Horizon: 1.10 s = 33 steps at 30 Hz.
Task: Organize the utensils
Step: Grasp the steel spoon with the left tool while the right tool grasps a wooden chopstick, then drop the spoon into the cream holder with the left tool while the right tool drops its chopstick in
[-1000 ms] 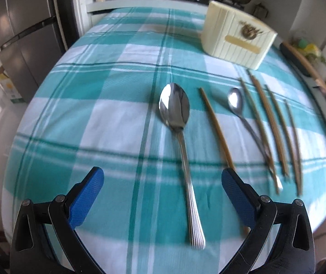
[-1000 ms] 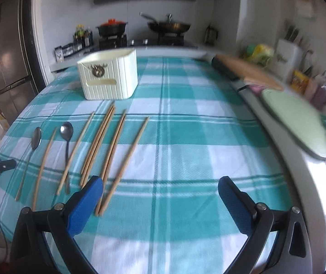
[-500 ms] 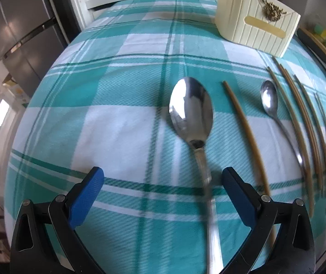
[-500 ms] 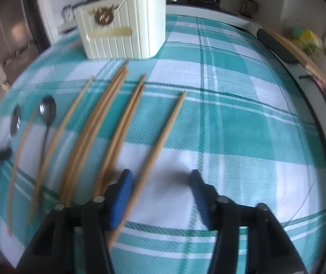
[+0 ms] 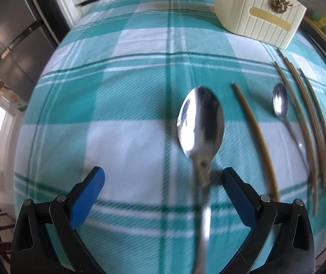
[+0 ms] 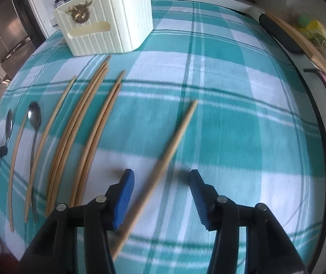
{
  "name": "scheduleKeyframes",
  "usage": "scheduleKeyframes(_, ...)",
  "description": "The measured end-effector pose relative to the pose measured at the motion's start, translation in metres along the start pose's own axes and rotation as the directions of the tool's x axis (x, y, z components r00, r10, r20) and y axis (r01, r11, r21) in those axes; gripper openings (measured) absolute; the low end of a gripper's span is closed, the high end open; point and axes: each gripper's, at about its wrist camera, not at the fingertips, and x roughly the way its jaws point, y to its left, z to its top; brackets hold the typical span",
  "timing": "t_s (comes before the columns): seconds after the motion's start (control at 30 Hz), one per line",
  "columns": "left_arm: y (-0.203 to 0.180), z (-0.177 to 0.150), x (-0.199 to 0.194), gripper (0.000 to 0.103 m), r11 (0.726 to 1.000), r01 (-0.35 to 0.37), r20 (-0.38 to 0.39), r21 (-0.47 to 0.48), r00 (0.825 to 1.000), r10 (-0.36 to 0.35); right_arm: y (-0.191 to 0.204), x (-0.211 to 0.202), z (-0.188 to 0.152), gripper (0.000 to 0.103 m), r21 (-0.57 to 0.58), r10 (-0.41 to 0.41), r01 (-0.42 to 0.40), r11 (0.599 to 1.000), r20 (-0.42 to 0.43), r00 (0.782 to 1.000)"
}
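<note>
Chopstick (image 6: 174, 137) between right gripper (image 6: 159, 178) pads, untouched; jaws just reopened slightly.

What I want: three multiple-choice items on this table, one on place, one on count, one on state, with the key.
1. Where does the cream basket stand?
A) beyond the utensils' far ends
B) between the spoons
C) on the floor
2. How many spoons lie on the cloth?
A) one
B) two
C) four
3. The left tongs are:
A) shut on a chopstick
B) shut on the basket
C) open
Key: 1 A, it stands past the row's tips; 2 B, a large spoon and a small spoon; 3 C, pads apart with the large spoon's neck between them.
</note>
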Motion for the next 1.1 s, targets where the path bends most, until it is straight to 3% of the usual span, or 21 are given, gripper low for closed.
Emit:
scheduleKeyframes(0.07, -0.005, 0.008, 0.003, 0.090, 1.000, 0.028, -0.004, -0.007, 1.000, -0.028, -0.002, 0.004, 0.011, 0.052, 0.019, 0.010, -0.011, 1.000, 0.012, 1.000)
scheduleKeyframes(0.13, -0.012, 0.017, 0.003, 0.074, 0.999, 0.039, 0.002, 0.003, 0.999, -0.039, -0.004, 0.010, 0.023, 0.043, 0.041, 0.020, -0.021, 0.999, 0.014, 1.000)
scheduleKeyframes(0.17, -0.017, 0.019, 0.002, 0.056, 0.999, 0.049, 0.009, 0.020, 0.999, -0.049, -0.004, 0.011, 0.026, 0.022, 0.045, 0.014, -0.014, 0.999, 0.017, 1.000)
scheduleKeyframes(0.2, -0.022, 0.020, 0.001, 0.042, 0.998, 0.057, 0.016, 0.040, 0.998, -0.058, -0.006, 0.013, 0.030, 0.009, 0.054, 0.009, -0.010, 0.998, 0.020, 1.000)
scheduleKeyframes(0.33, -0.030, 0.024, 0.002, 0.041, 0.995, 0.052, 0.058, 0.087, 0.997, -0.058, -0.014, 0.010, 0.033, 0.007, 0.094, 0.052, -0.055, 0.994, 0.036, 0.998)
scheduleKeyframes(0.53, -0.009, 0.013, -0.035, 0.041, 0.990, 0.129, 0.193, 0.058, 0.971, -0.138, -0.010, -0.048, 0.020, 0.007, 0.062, 0.093, -0.106, 0.992, 0.189, 0.978)
scheduleKeyframes(0.77, 0.006, 0.003, -0.101, 0.041, 0.977, 0.205, 0.370, 0.051, 0.905, -0.209, 0.004, -0.121, 0.011, 0.007, -0.024, 0.070, -0.065, 0.998, 0.362, 0.930)
scheduleKeyframes(0.87, 0.014, 0.006, -0.129, 0.041, 0.969, 0.242, 0.431, 0.050, 0.870, -0.240, 0.009, -0.147, 0.015, 0.006, -0.043, 0.057, -0.043, 0.998, 0.436, 0.898)
scheduleKeyframes(1.1, 0.017, 0.048, -0.181, 0.041, 0.952, 0.290, 0.509, 0.094, 0.808, -0.296, 0.011, -0.184, 0.060, 0.007, -0.046, 0.047, -0.025, 0.999, 0.570, 0.820)
